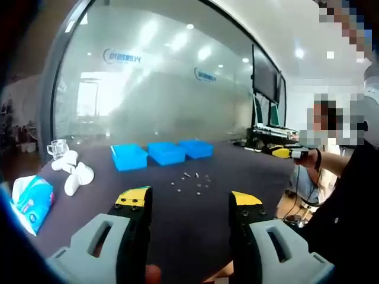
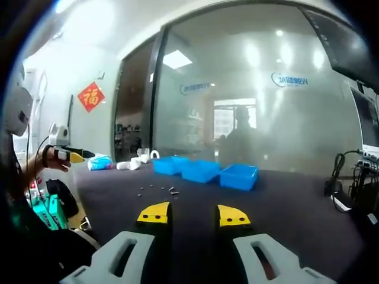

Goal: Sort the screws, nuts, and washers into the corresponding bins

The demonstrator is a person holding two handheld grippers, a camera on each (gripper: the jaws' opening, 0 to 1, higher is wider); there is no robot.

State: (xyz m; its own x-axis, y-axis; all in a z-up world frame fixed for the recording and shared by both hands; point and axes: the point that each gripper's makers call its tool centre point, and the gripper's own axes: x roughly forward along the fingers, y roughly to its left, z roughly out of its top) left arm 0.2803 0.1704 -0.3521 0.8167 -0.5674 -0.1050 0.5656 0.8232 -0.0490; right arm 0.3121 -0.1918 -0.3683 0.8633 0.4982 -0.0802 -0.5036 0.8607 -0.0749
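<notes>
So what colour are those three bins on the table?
The bins are bright blue, clearest in the left gripper view.

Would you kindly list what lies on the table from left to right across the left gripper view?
Tissue pack → white cups → first blue bin → second blue bin → third blue bin; the loose hardware sits nearer, below the second and third bins.
</notes>
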